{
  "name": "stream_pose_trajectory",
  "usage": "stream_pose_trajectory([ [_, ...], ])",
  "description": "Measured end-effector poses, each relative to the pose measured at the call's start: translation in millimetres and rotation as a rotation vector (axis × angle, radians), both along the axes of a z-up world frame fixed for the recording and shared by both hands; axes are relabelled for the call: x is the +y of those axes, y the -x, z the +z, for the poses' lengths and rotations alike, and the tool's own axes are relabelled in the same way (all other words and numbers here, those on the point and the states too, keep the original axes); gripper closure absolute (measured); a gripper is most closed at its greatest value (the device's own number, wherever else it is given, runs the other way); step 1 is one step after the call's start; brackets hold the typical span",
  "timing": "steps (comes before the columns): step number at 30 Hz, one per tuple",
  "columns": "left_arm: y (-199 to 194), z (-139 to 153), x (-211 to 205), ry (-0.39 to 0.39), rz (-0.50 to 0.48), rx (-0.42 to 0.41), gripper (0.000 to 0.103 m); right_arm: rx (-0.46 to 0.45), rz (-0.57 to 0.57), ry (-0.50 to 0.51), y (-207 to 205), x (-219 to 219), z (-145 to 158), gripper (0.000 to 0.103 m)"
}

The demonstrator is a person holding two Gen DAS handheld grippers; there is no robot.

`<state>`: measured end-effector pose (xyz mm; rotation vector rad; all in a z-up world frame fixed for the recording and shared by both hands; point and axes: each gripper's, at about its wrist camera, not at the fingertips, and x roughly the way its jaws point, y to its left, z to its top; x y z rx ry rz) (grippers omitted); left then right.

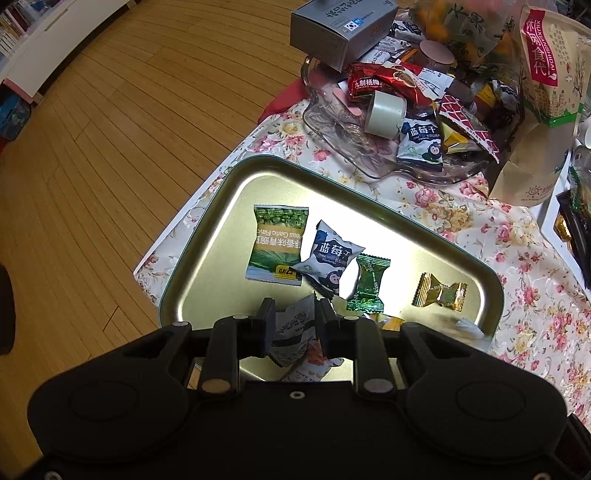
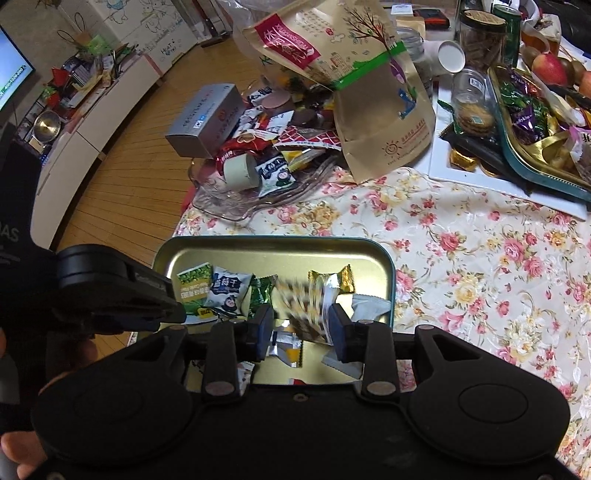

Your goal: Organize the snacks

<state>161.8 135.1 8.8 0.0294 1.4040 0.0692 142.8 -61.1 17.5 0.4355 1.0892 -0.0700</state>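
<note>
The gold tin (image 1: 476, 258) holds snack packs: green (image 1: 276, 245), blue-white (image 1: 330, 258). The left claw (image 1: 293, 325) pinches a crinkly white pack (image 1: 295, 332) over the tin. The right claw (image 2: 301, 326) stands apart around a blurry brown pack (image 2: 299, 306).

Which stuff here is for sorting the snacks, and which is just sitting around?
For the job:
gold tin tray
green pea packet
blueberry packet
green candy
gold candy
glass dish piled with snacks

Just lying about:
grey box
tape roll
apple
</note>
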Motion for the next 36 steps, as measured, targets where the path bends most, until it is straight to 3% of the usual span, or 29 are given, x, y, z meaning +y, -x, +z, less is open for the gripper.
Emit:
stream_pose_trajectory([
  [7, 3, -1, -4, -0.004, -0.018, 0.002, 0.071, 0.008, 0.002, 0.026, -1, 0, 0, 0.067],
  [23, 15, -4, -19, -0.028, -0.068, 0.006, 0.071, 0.128, -0.039, 0.099, -3, -13, -14, 0.067],
  [36, 16, -7, -19, -0.026, -0.067, 0.016, 0.071, 0.143, -0.036, 0.101, -4, -13, -16, 0.067],
])
